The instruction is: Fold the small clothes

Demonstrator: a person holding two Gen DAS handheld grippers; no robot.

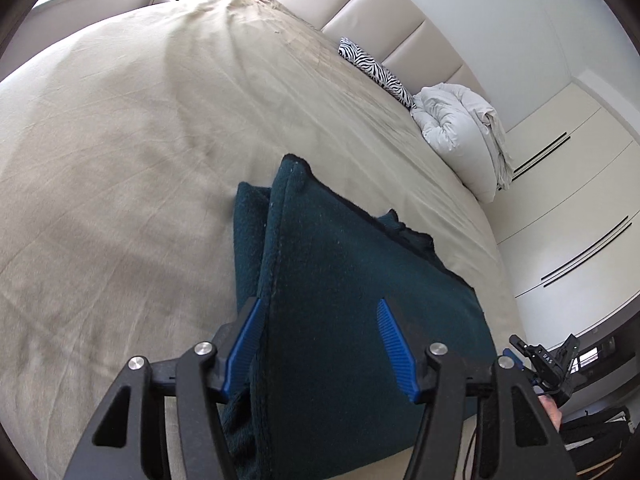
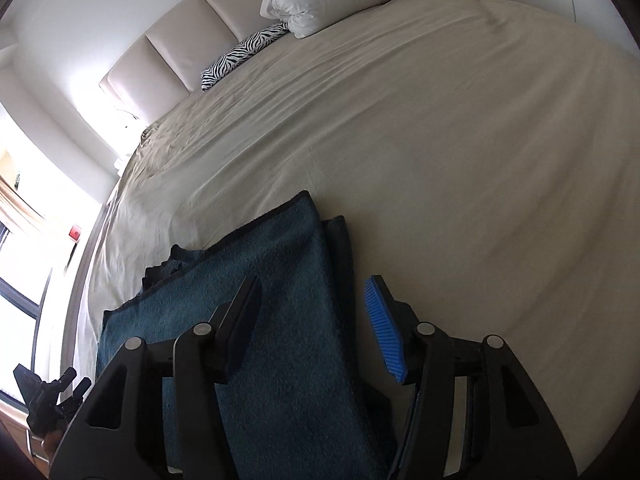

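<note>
A dark teal fleece garment (image 1: 340, 248) lies folded on the beige bed sheet (image 1: 120, 140), near the bed's front edge. My left gripper (image 1: 319, 305) hovers just above the garment's left part. Its blue pads (image 1: 390, 332) stand apart and press on nothing. In the right wrist view the same garment (image 2: 288, 240) shows a second layer along its right edge. My right gripper (image 2: 313, 282) hangs open over that right edge. One finger is above the cloth, and the blue pad (image 2: 384, 328) is above the sheet (image 2: 460, 160). Neither gripper holds the cloth.
A zebra-print pillow (image 1: 376, 66) and a bundled white duvet (image 1: 456, 124) lie by the padded headboard (image 1: 380, 8). Cream wardrobe doors (image 1: 560, 184) stand beyond the bed's right side. A bright window (image 2: 24, 240) is on the left side.
</note>
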